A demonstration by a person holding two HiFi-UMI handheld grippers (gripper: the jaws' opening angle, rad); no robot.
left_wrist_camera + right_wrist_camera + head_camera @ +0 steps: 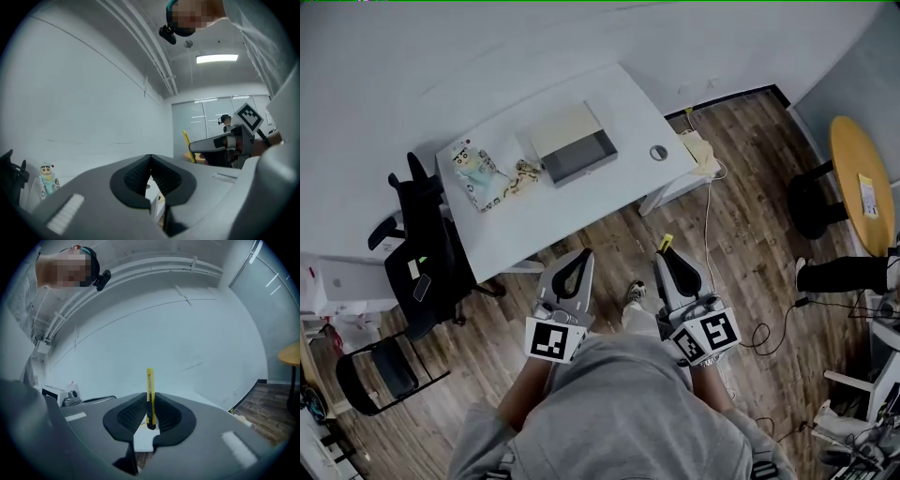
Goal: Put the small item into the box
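**Cutter pinched in right jaws, box well ahead**

- Right gripper [150, 411]: jaws closed on a yellow utility knife [149, 394]. The pads gripped only its lower end, and most of the handle stood upright above them. This looked to be the small item.
- Left gripper [150, 173]: jaws pressed together with nothing between them. It hung level with the right one, just to its left.
- Both grippers sat close to the body over bare wood floor. The open box [577, 155] lay well ahead and a little left of the right gripper, on the white table [581, 211].

Risks, as I judged them:
- The hold was narrow and low on the knife. A quick swing forward could have made it pivot between the pads or slide out before reaching the box.
- The box tray looked shallow. A long knife released at a tilt could have caught the near wall and tipped out onto the table.
- I could not tell whether the blade was out.

Room to move:
- The table's near edge ran between the grippers and the box, so the reach had to clear it.
- A black office chair [422, 253] stood well to the left of the left gripper, off the path.
- A cartoon figure pack [476, 173] lay left of the box and a small round object [659, 152] to its right, both clear of the tray.
- The straight line ahead looked open.
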